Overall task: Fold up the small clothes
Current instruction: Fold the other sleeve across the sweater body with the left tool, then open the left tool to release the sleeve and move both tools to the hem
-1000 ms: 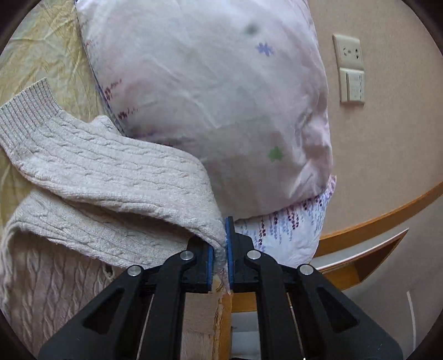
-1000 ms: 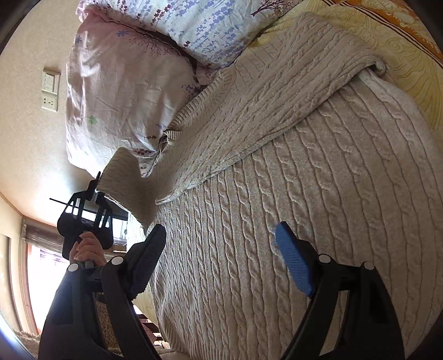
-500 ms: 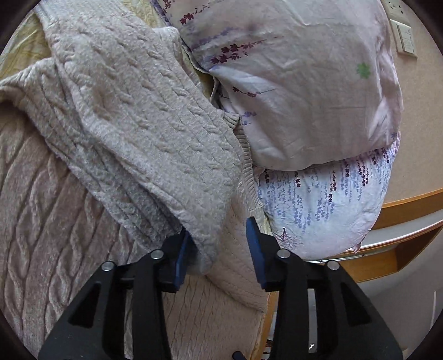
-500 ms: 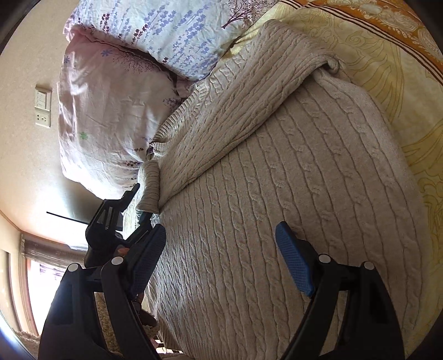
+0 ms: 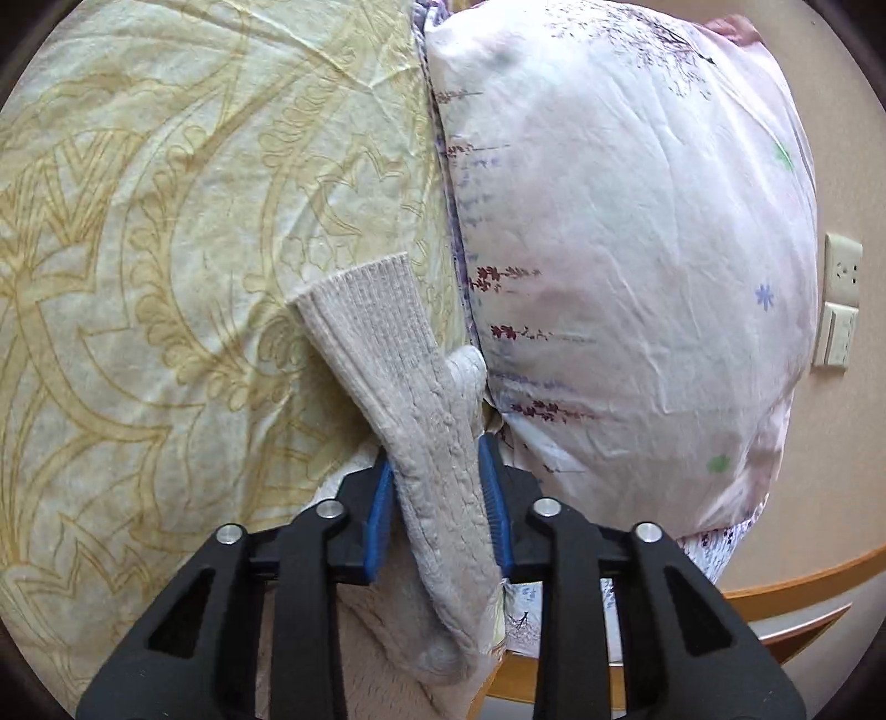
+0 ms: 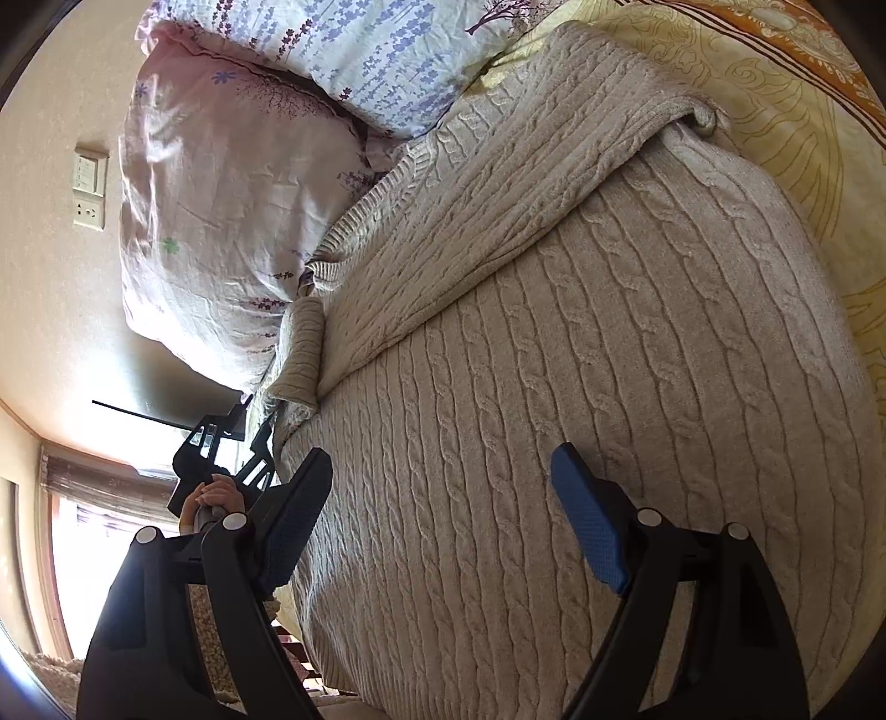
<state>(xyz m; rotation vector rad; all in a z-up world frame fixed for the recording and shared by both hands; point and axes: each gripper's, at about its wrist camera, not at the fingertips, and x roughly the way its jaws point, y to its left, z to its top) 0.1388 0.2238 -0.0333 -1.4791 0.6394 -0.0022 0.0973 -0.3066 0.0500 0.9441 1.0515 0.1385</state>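
A beige cable-knit sweater (image 6: 581, 343) lies spread on the bed, one sleeve folded across its body. My left gripper (image 5: 437, 498) has the other sleeve (image 5: 410, 399) between its blue pads, which press both sides; the ribbed cuff (image 5: 365, 310) sticks out ahead over the sheet. In the right wrist view the left gripper (image 6: 232, 443) shows at the sweater's left edge with a hand on it. My right gripper (image 6: 443, 526) is open and empty, hovering over the sweater's body.
A yellow patterned sheet (image 5: 166, 221) covers the bed. Two floral pillows (image 5: 637, 249) (image 6: 354, 50) lean at the headboard beside the sweater. A wall switch and socket (image 5: 839, 304) sit behind. A wooden bed rail (image 5: 775, 587) runs below the pillows.
My left gripper let go of the sweater's edge, opened, then closed around the sleeve near its cuff, which now points over the sheet. The right gripper stayed open, shifting slightly.
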